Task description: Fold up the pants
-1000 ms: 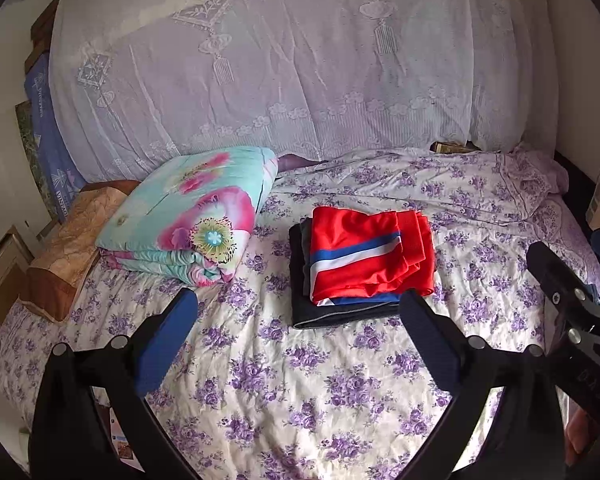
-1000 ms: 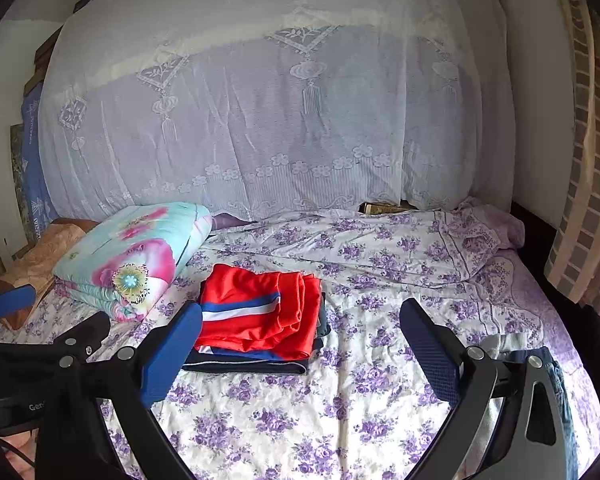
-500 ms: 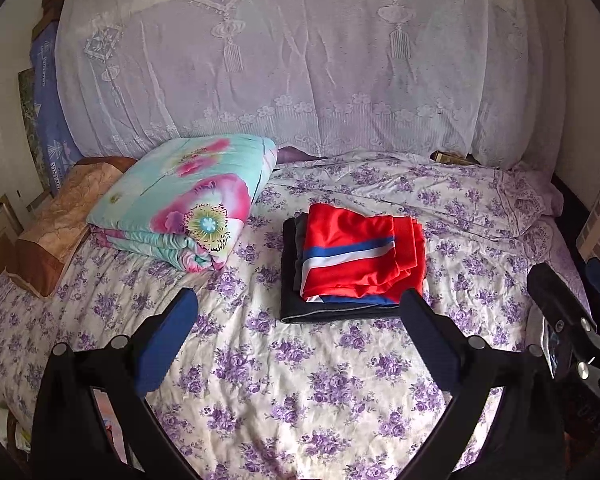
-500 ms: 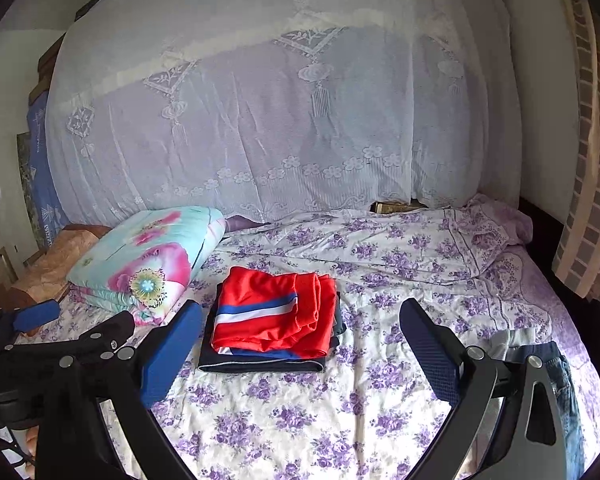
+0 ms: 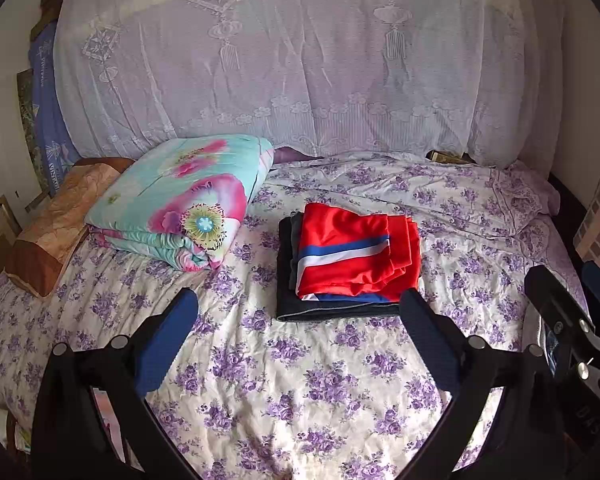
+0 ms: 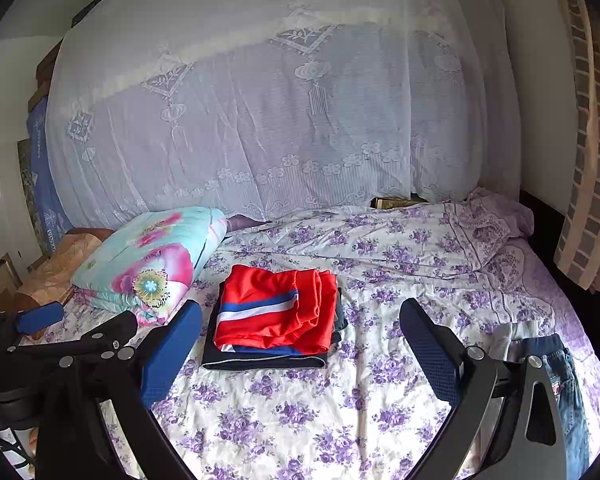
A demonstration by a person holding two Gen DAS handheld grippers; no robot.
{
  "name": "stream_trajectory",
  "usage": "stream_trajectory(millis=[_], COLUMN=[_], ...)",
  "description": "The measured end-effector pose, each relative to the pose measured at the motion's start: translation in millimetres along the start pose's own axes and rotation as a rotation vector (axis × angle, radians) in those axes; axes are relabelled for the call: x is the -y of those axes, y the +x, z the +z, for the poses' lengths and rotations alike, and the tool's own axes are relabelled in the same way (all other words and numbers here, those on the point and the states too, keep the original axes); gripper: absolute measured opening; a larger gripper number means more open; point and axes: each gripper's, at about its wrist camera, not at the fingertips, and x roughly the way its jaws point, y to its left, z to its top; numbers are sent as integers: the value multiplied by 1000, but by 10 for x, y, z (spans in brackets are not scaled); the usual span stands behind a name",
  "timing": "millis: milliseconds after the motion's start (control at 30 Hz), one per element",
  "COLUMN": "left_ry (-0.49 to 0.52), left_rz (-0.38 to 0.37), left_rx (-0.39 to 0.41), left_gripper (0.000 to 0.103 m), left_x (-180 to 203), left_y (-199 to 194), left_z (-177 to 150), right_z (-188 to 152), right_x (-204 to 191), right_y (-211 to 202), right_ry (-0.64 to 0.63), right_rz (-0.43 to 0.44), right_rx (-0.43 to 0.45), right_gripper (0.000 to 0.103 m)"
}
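At the far left of the floral bedsheet (image 5: 300,392) lay an orange-brown pillow (image 5: 56,224), and just right of it a folded turquoise flowered quilt (image 5: 180,200). The left gripper (image 5: 298,344) hung above the sheet's near part, its jaws spread wide and holding nothing. Right of the quilt, near the sheet's middle, sat a folded stack: red shorts with a blue and white stripe (image 5: 356,256) on top of folded dark pants (image 5: 328,308). The right gripper (image 6: 300,356) was likewise spread and empty. At the sheet's near right edge lay unfolded blue jeans (image 6: 564,376), partly hidden behind that gripper's right finger. A white lace curtain (image 6: 260,120) hung behind the sheet.
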Motion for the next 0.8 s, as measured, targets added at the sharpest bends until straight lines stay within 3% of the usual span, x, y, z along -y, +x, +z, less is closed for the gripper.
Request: stream_trajectory(millis=[800], left_ry=[4], left_rz=[5], left_rx=[-3], left_gripper=[98], left_x=[3], left_y=[-10], left_z=[-19], right_z=[-8], right_x=[-9], right_y=[-13], right_ry=[4], right_rz=[-5], right_rx=[-2], right_gripper=[100])
